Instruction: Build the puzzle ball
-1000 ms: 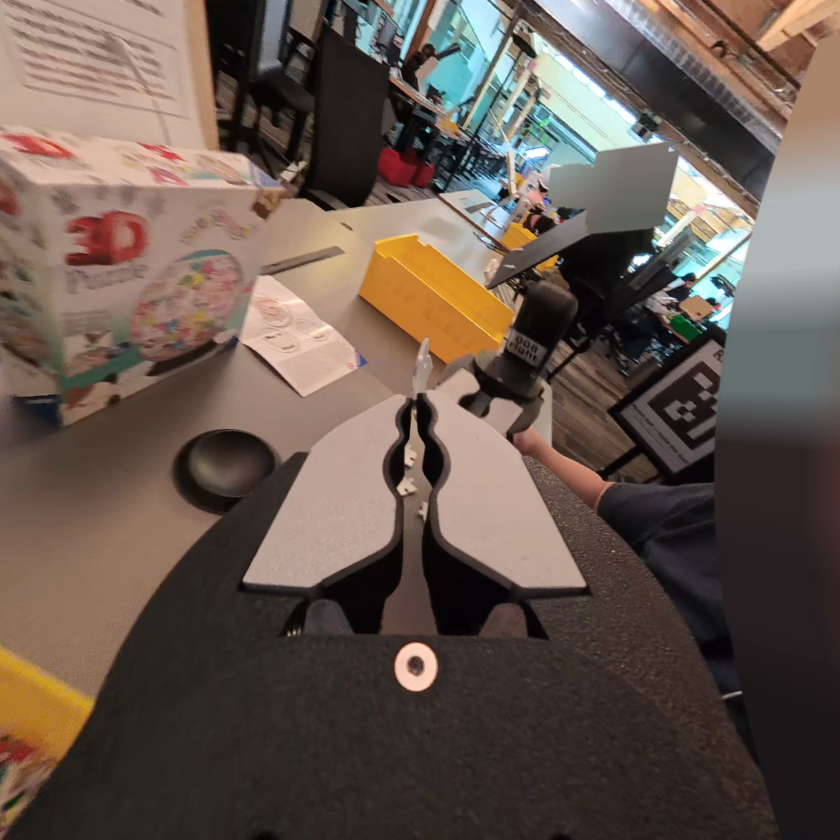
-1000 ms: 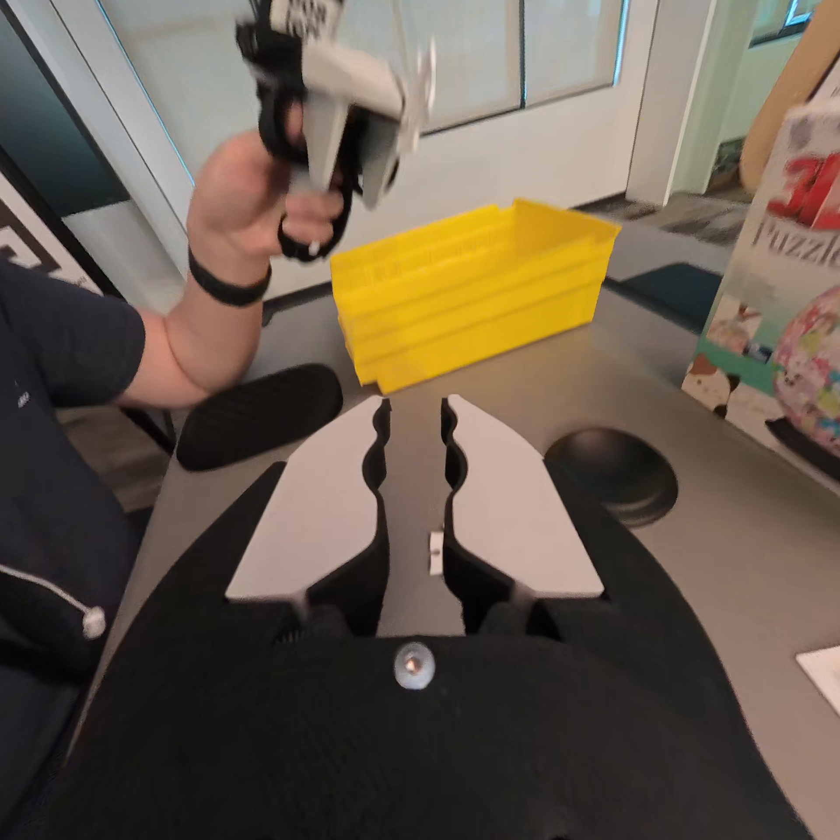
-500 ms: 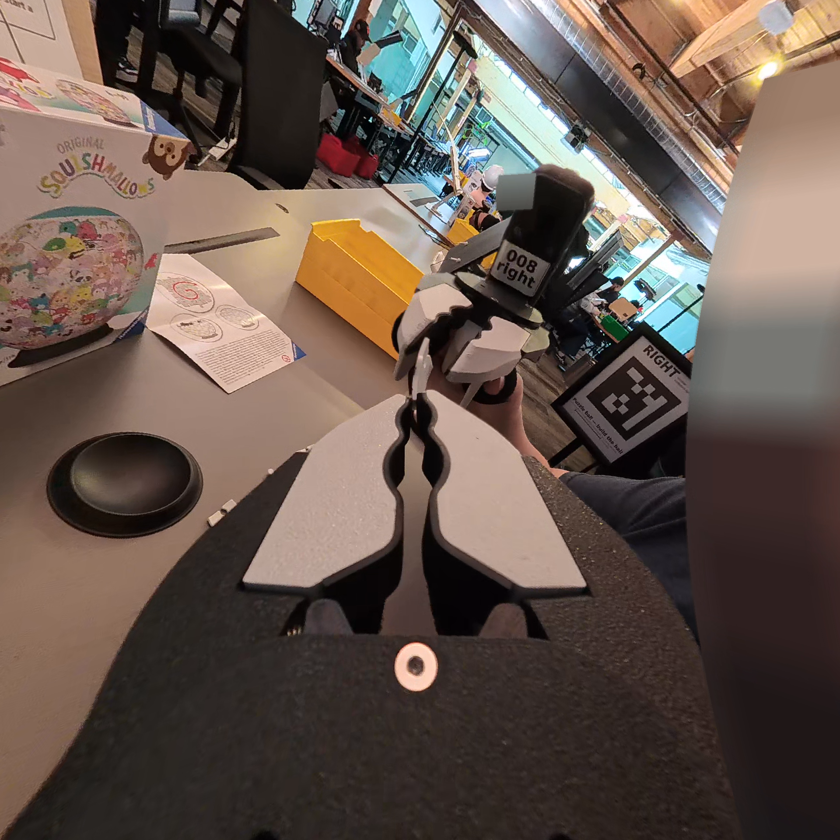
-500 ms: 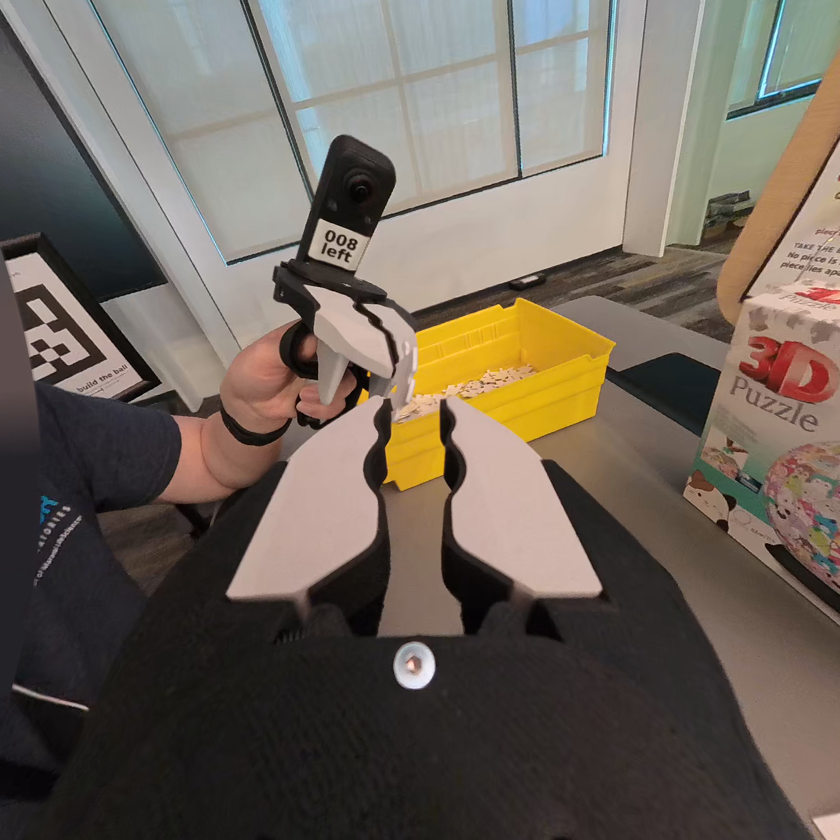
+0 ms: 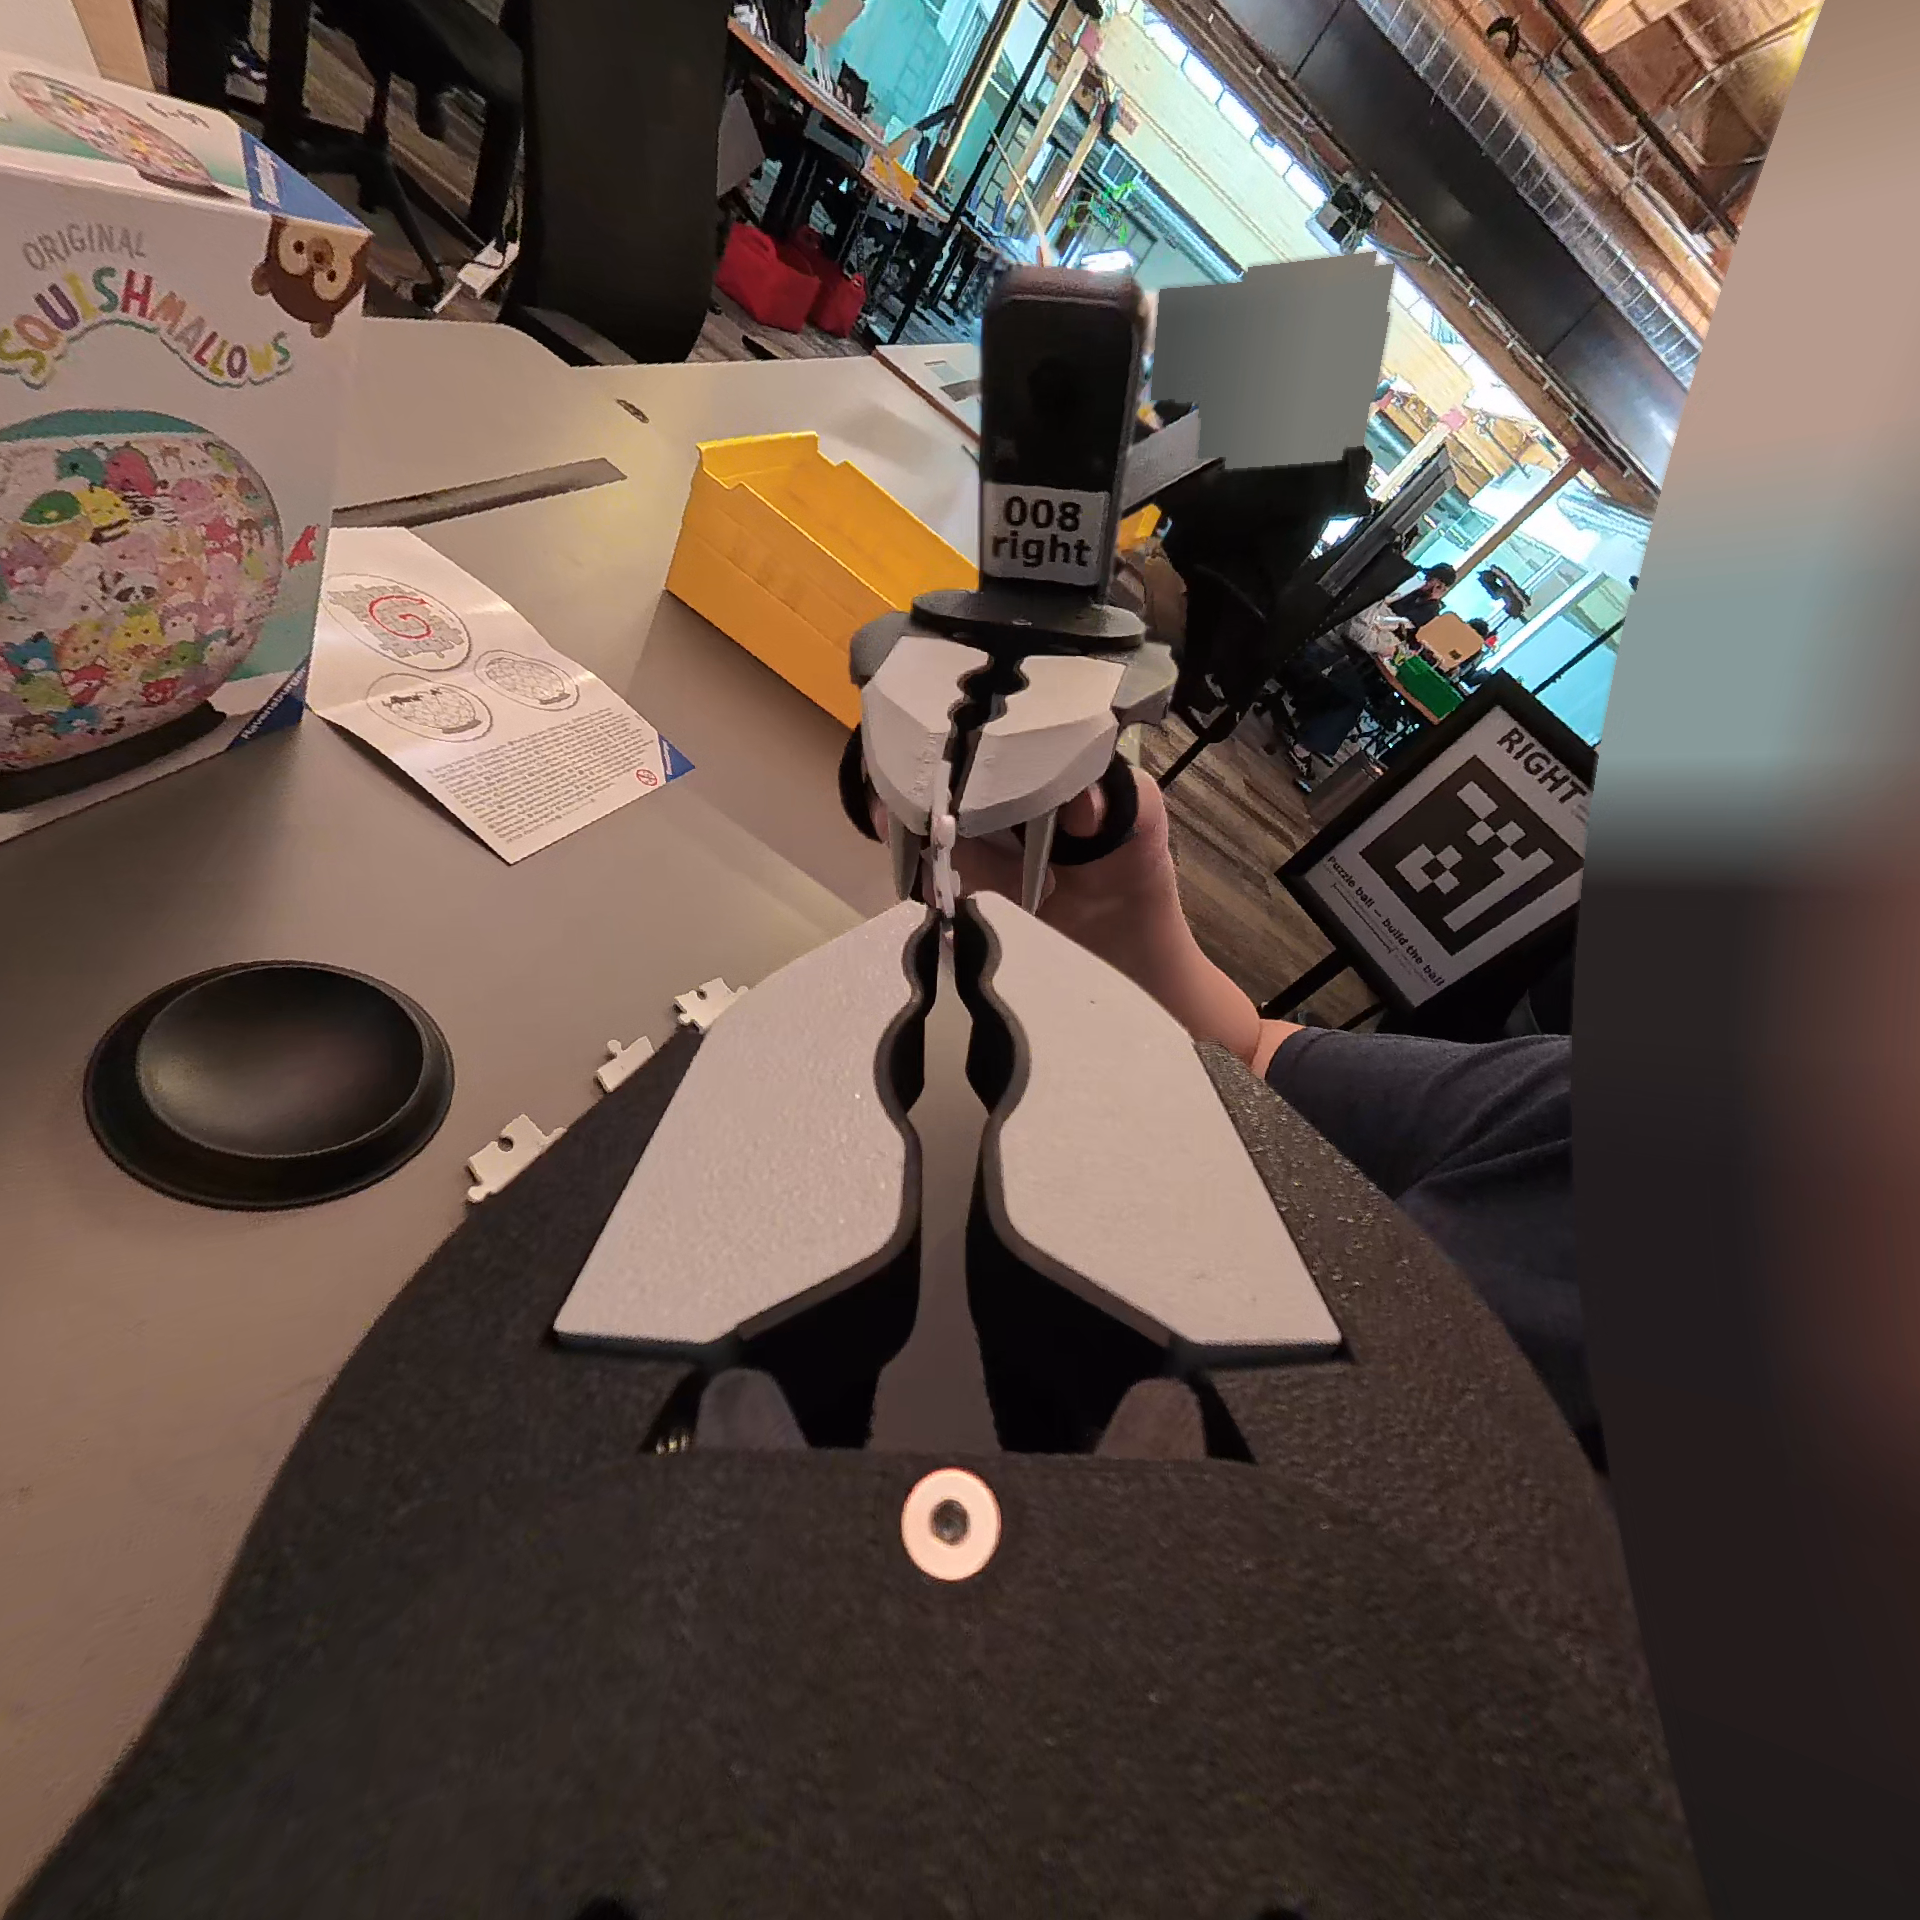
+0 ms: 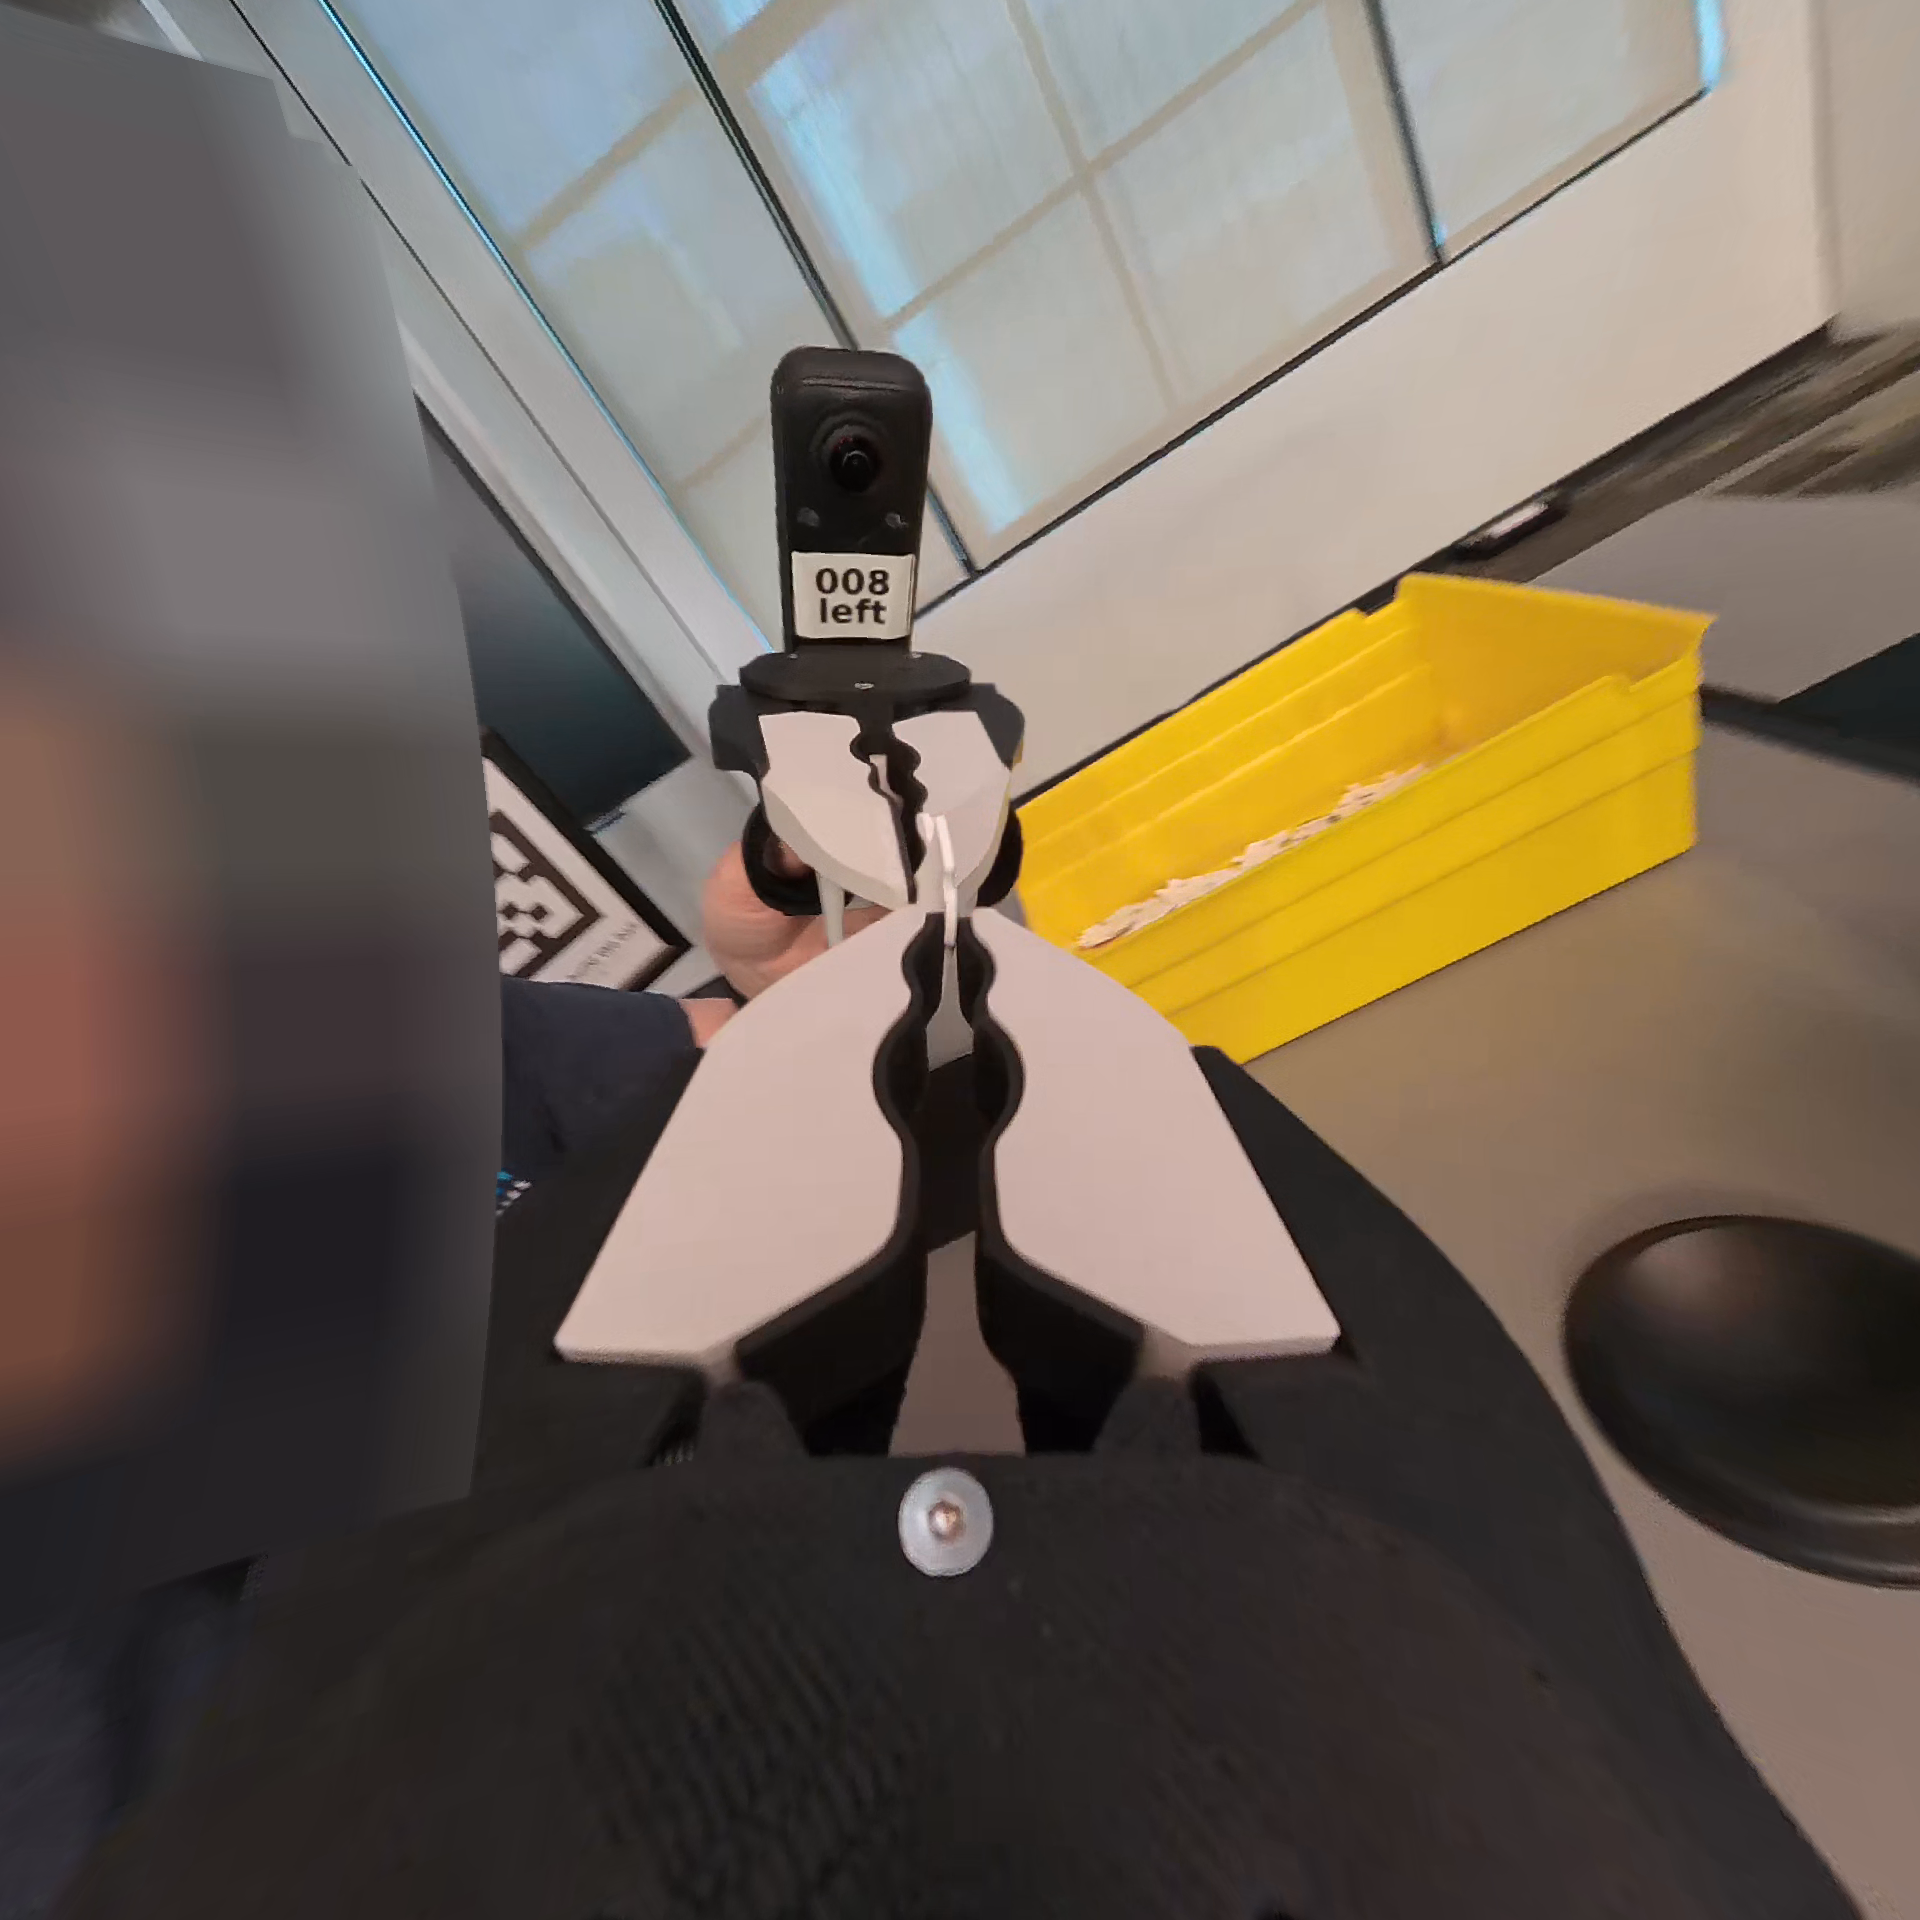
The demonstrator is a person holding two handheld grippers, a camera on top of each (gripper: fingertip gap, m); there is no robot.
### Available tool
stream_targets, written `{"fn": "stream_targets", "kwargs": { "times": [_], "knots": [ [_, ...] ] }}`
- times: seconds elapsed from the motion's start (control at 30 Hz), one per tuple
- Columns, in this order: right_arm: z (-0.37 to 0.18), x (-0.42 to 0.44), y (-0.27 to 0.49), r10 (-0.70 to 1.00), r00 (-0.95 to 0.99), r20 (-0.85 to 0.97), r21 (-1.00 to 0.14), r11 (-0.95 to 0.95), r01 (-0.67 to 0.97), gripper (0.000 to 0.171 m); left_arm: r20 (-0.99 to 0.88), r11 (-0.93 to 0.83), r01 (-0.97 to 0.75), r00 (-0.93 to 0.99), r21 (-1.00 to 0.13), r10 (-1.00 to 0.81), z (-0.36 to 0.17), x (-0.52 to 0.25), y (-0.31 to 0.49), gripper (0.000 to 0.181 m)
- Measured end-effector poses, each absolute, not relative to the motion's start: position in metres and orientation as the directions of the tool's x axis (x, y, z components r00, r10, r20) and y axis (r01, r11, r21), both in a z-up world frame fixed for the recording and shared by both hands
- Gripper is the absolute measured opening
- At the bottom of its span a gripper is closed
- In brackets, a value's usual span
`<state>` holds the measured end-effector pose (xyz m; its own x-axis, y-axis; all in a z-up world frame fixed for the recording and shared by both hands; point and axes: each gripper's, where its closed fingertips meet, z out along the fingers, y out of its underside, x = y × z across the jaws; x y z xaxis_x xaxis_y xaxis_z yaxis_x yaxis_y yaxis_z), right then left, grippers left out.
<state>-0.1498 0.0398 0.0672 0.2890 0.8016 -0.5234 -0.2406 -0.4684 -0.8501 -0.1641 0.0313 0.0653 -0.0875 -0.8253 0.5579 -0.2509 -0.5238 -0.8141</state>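
We find the left gripper (image 5: 948,914) and right gripper (image 6: 945,925) each pinching a piece (image 6: 948,883) above the table (image 5: 208,1351), edges meeting; misalignment risks one slipping out.

Your right gripper (image 6: 948,930), open a second ago, now has its jaws closed on a white puzzle piece (image 6: 943,868), meeting your left gripper (image 5: 948,914) tip to tip above the counter (image 5: 312,1351).

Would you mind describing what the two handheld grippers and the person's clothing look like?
Both the left gripper and the right gripper have pale grey fingers with wavy black inner edges on a textured black body, plus a silver screw. Each carries a black camera with a white label. The person wears a dark navy short sleeve.
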Motion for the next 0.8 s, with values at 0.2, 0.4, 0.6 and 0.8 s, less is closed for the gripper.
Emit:
{"fn": "stream_targets", "kwargs": {
  "times": [0.2,0.4,0.6,0.8],
  "knots": [
    [0.059,-0.150,0.038,0.775,0.237,-0.586,-0.809,-0.542,-0.228,0.003,0.561,-0.524,-0.265,-0.084,-0.810,-0.824,0.062,-0.164,0.032,0.002],
    [0.049,-0.156,0.038,0.747,0.222,-0.627,-0.778,-0.587,-0.224,0.003,0.576,-0.538,-0.278,-0.076,-0.796,-0.814,0.059,-0.166,0.039,0.002],
    [0.042,-0.162,0.043,0.699,0.170,-0.695,-0.713,-0.637,-0.293,0.003,0.590,-0.537,-0.340,-0.068,-0.772,-0.805,0.053,-0.171,0.044,0.002],
    [0.034,-0.177,0.044,0.659,0.083,-0.747,-0.645,-0.690,-0.329,0.003,0.584,-0.509,-0.427,-0.055,-0.747,-0.810,0.048,-0.183,0.046,0.002]
  ]
}}
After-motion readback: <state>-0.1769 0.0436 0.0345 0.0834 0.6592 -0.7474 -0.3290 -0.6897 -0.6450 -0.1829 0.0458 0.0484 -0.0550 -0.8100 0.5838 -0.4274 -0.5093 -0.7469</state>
